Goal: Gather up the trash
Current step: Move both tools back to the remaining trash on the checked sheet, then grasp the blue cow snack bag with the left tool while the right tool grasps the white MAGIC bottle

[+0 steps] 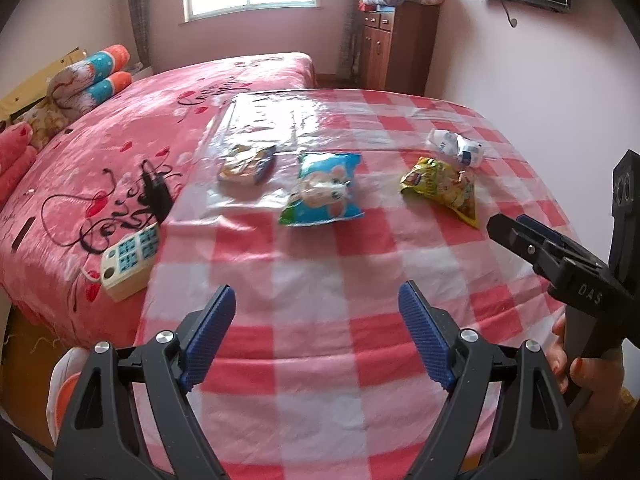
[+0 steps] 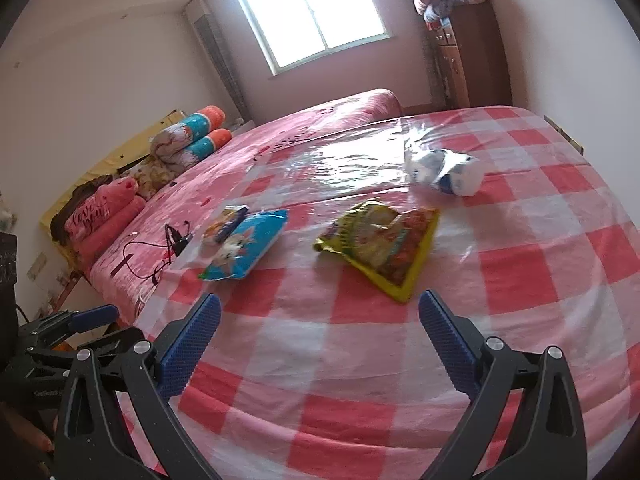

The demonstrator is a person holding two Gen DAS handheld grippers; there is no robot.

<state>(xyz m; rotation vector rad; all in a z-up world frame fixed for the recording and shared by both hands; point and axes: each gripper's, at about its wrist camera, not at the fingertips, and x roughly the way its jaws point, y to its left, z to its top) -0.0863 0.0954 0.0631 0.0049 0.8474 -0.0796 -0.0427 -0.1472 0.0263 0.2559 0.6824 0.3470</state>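
Several pieces of trash lie on a red-and-white checked plastic sheet on the bed. A blue snack bag lies in the middle. A small yellow-and-purple wrapper lies to its left. A yellow snack bag lies to the right. A crumpled white-and-blue wrapper lies behind it. My left gripper is open and empty, short of the blue bag. My right gripper is open and empty, just short of the yellow bag; it also shows in the left wrist view.
A pink bedspread lies left of the sheet, with a remote-like keypad, a black charger with cable and rolled pillows. A wooden cabinet with folded blankets stands at the far wall. The bed edge is close in front.
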